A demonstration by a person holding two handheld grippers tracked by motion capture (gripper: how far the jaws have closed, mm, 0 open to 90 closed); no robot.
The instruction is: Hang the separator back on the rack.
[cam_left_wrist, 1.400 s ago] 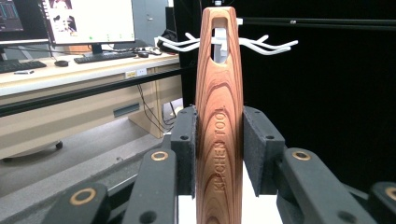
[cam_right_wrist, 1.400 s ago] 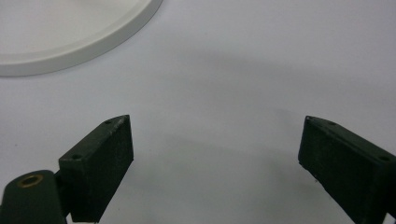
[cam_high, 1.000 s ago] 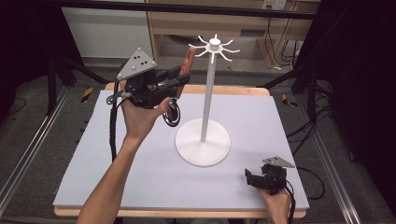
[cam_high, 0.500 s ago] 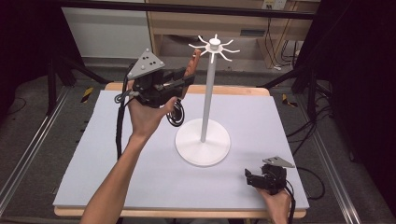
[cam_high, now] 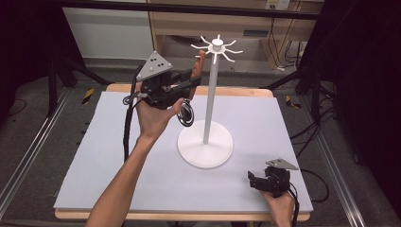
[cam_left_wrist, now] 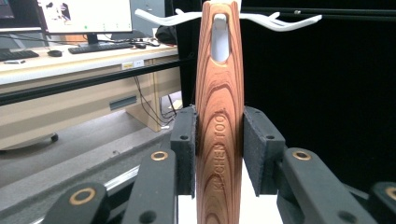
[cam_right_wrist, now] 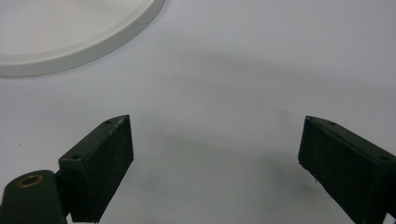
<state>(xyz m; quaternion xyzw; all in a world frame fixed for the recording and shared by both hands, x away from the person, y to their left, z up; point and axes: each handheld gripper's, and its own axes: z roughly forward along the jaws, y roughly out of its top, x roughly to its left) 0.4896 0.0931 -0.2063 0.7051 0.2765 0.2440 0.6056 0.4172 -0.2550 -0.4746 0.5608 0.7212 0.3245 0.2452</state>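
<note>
Table: wooden edge along the front; a pale grey mat covers nearly all of its top; white stand rests on the mat by its round base, right of centre; my right gripper sits low at the near right corner, jaws spread over bare mat.

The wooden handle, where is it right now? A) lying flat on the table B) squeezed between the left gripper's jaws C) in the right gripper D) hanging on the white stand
B: in the left gripper view the two black pads press on both sides of the wooden handle, which the left gripper holds up near the stand's hooks; its hole is not yet on a hook.
</note>
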